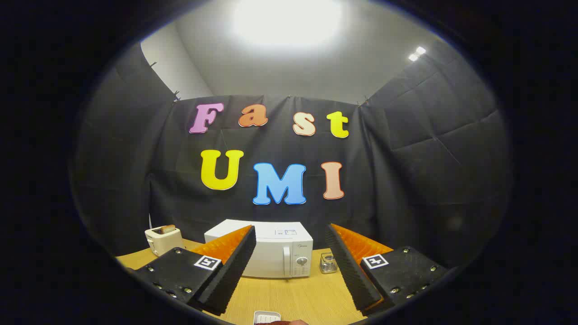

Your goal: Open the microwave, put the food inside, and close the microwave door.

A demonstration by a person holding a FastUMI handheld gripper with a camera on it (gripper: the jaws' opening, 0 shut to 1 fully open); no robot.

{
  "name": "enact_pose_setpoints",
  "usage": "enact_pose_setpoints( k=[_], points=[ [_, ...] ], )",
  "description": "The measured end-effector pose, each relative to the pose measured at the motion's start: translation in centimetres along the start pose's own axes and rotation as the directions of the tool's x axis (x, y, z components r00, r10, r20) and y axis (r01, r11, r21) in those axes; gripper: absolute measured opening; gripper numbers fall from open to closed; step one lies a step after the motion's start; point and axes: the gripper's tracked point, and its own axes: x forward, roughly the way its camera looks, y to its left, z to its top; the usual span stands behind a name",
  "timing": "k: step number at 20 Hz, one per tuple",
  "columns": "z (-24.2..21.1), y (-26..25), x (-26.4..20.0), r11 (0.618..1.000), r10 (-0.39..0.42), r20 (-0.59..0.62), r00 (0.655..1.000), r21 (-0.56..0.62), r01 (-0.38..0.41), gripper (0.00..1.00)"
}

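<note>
Two fingers of the claw (289, 266) stand wide apart, nothing between them, not touching anything. Claw hangs above the wooden worktop (293, 295), aimed at the back of the booth.

Just under the fingers, at the near edge of the worktop: a small white dish (266, 317), cut off by the view, with something reddish beside it. Can't tell what it holds.

Beyond the fingers, roughly centred in the gap: white microwave (271, 250), door shut, vertical handle (286, 261) and a round dial (301, 260) on its right side. Left finger (228, 266) overlaps its left part in view, but the claw is well short of it.

Just right of the microwave, close to it: small clear glass jar (328, 263), next to the right finger (350, 266) in view.

Left of the microwave, set apart on the worktop: white toaster (163, 239), bread sticking out of the top slot.

Black cloth wall behind all of it; bright ceiling light overhead.
</note>
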Motion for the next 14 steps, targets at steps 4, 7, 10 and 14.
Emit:
enact_pose_setpoints(
  k=[4, 7, 10, 14],
  points=[
    [-0.1, 0.7, 0.4, 1.0, 0.008, -0.006, 1.0, 0.02, -0.008, 0.98],
    [-0.1, 1.0, 0.3, 1.0, 0.008, -0.002, 1.0, 0.01, -0.008, 0.98],
    [-0.7, 1.0, 0.4, 1.0, 0.008, -0.013, 1.0, -0.006, -0.008, 0.98],
    [-1.1, 0.6, 0.2, 1.0, -0.003, -0.02, 1.0, -0.013, 0.003, 0.98]
  ],
)
